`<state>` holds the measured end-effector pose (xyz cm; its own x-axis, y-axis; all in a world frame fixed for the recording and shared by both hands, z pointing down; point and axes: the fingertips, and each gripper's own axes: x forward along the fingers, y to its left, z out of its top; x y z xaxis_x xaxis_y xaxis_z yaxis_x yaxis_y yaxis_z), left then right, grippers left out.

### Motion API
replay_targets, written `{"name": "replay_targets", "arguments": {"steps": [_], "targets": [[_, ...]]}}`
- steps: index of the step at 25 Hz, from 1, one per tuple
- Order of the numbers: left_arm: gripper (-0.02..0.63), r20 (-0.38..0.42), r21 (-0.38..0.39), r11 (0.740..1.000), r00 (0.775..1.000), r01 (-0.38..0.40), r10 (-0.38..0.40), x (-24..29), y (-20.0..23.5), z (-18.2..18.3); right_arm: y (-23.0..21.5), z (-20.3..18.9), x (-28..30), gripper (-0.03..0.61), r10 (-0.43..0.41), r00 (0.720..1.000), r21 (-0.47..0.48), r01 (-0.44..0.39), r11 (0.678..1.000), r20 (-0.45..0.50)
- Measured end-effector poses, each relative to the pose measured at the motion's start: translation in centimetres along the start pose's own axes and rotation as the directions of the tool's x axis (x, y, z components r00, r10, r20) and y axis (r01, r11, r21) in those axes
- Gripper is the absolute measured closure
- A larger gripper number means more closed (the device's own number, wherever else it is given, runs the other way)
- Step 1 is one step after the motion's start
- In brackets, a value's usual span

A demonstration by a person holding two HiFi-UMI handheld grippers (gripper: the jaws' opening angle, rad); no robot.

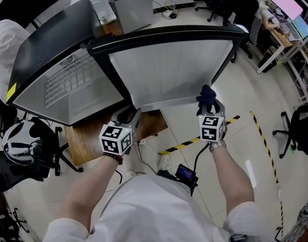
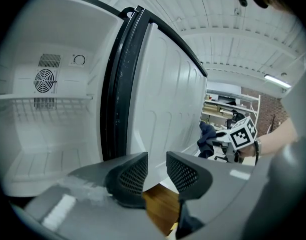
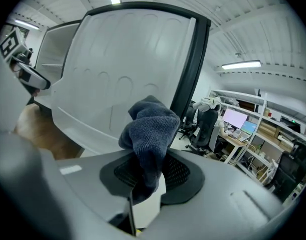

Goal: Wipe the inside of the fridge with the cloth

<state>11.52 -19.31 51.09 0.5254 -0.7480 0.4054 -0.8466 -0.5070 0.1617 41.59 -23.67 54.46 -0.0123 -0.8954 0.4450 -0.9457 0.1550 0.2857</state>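
The small fridge [image 1: 58, 84] stands open, and its white inside with a wire shelf [image 2: 37, 104] and a fan vent [image 2: 44, 80] shows at the left of the left gripper view. Its door [image 1: 169, 69] swings out in front of me, the white inner panel [image 3: 122, 79] facing the right gripper. My right gripper [image 1: 208, 105] is shut on a dark blue cloth [image 3: 150, 129], bunched above the jaws close to the door's lower edge. My left gripper [image 2: 157, 169] is open and holds nothing, near the door's hinge side. From there the cloth [image 2: 207, 138] shows at the right.
The fridge rests on a wooden stand [image 1: 88, 140]. Yellow-black tape [image 1: 194, 141] crosses the floor below the door. Office chairs [image 1: 295, 130] and desks with monitors [image 1: 290, 9] stand to the right. A helmet [image 1: 17, 142] lies at the left.
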Motion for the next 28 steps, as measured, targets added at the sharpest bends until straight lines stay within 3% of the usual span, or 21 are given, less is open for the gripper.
{"name": "replay_targets", "arguments": {"steps": [6, 13, 16, 21, 25, 28], "targets": [[0.495, 0.019, -0.022, 1.000, 1.000, -0.011, 0.011, -0.2, -0.8, 0.2, -0.9, 0.8, -2.0, 0.485, 0.024, 0.999, 0.019, -0.024, 1.000, 0.022], [0.526, 0.092, -0.007, 0.998, 0.994, -0.056, 0.057, -3.3, 0.1, 1.8, 5.7, 6.8, -5.8, 0.485, 0.218, 0.964, -0.033, -0.216, 0.976, 0.152], [0.554, 0.128, 0.031, 0.997, 0.990, -0.070, 0.066, -6.3, 0.7, 2.6, 10.7, 9.8, -8.5, 0.485, 0.310, 0.928, -0.059, -0.304, 0.951, 0.205], [0.607, 0.180, 0.108, 0.987, 0.979, -0.121, 0.100, -13.9, 2.2, 3.3, 20.4, 14.4, -13.9, 0.485, 0.464, 0.843, -0.123, -0.448, 0.885, 0.270], [0.607, 0.222, 0.104, 0.978, 0.963, -0.180, 0.153, -21.1, 4.6, 2.9, 27.9, 17.1, -18.8, 0.485, 0.561, 0.773, -0.143, -0.545, 0.826, 0.298], [0.609, 0.240, 0.098, 0.972, 0.953, -0.211, 0.183, -25.6, 5.9, 2.2, 32.4, 18.2, -21.9, 0.485, 0.602, 0.736, -0.146, -0.589, 0.795, 0.311]]}}
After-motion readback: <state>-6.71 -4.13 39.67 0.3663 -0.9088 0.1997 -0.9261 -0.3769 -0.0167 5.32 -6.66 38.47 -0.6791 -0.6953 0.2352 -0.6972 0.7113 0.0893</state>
